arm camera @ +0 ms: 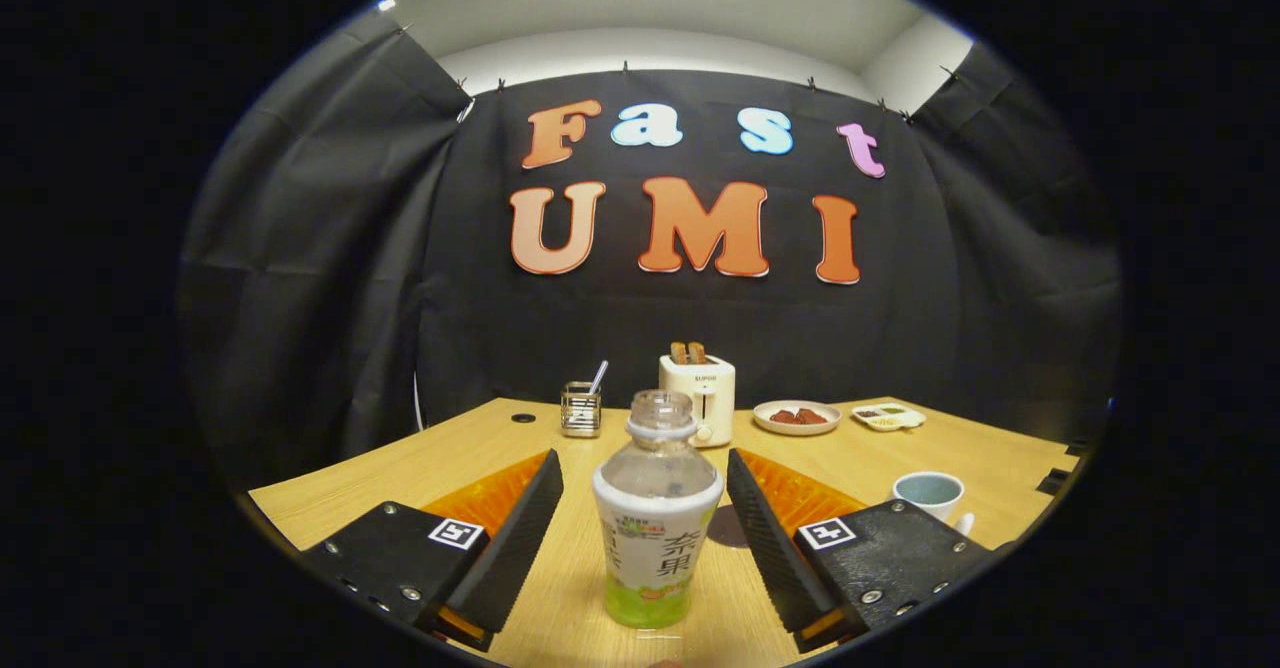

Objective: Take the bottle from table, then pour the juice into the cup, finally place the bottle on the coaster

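Note:
A clear plastic bottle with no cap and a white-and-green label stands upright on the wooden table, between my two fingers. My gripper is open, each finger a small gap away from the bottle's sides. A dark round coaster lies on the table just behind the bottle, partly hidden by the right finger. A pale mug-like cup with a dark inside stands past the right finger.
A white toaster with toast in it stands at the back of the table. Left of it is a small wire holder with a straw. A plate of reddish food and a small tray sit at the back right.

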`<state>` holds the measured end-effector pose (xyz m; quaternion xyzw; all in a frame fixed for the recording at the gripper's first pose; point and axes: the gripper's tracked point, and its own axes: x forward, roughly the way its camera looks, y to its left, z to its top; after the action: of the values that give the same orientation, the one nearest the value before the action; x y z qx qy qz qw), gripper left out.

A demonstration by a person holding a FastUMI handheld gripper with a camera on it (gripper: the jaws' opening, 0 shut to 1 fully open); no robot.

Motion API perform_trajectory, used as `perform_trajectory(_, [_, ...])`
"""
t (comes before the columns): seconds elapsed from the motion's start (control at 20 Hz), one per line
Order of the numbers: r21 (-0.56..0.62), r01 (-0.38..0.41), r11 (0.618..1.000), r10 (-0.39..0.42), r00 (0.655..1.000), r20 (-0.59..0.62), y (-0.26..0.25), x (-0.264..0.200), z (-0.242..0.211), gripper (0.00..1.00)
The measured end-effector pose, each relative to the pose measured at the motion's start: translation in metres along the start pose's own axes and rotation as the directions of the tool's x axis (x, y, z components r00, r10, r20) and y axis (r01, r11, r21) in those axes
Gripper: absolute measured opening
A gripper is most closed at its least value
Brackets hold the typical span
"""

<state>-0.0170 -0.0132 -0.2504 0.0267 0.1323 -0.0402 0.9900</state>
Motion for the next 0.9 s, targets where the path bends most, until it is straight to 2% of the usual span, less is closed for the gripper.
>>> perform_trajectory(0.4, [0.027,-0.016,0.999,0.019,0.992,-0.121,0.002,-0.004,-0.040,0.94])
perform_trajectory(0.6, [0.018,0.000,1.000,0.003,0.986,-0.168,-0.002,-0.004,-0.056,0.80])
perform_trajectory(0.7, [0.024,-0.002,1.000,0.006,0.985,-0.175,-0.003,-0.002,-0.055,0.68])
perform_trajectory(0.9, [0.056,0.007,0.998,0.004,0.982,-0.187,-0.006,0.005,-0.053,0.62])
